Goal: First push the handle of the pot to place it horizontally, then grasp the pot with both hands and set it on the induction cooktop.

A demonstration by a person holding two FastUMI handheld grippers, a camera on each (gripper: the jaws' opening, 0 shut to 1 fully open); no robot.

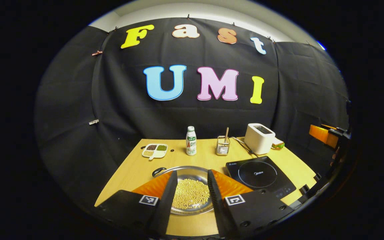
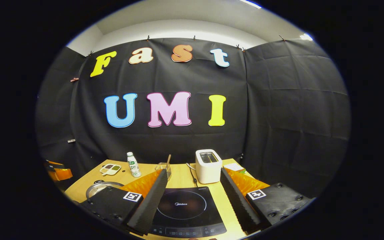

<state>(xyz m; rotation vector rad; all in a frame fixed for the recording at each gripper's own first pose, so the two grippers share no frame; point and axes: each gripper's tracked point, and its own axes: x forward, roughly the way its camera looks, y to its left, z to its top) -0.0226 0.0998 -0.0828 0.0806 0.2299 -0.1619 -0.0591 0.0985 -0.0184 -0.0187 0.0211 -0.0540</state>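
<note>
Left gripper, fingers apart, frames the bean-filled pot; handle at ten o'clock. A hasty push risks spilling beans.

The pot is showing polished metal, its rim catching the light, and the small pale beans inside it are looking matt. Just right of the pot, the induction cooktop is presenting a smooth, glossy dark glass-like top. The table under the pot is showing a pale wood-grain finish, smooth with a faint sheen. Behind the cooktop, the toaster is looking like smooth white plastic. Behind the pot, the bottle is appearing as white plastic, and the wall is hanging as matt, creased cloth.
</note>
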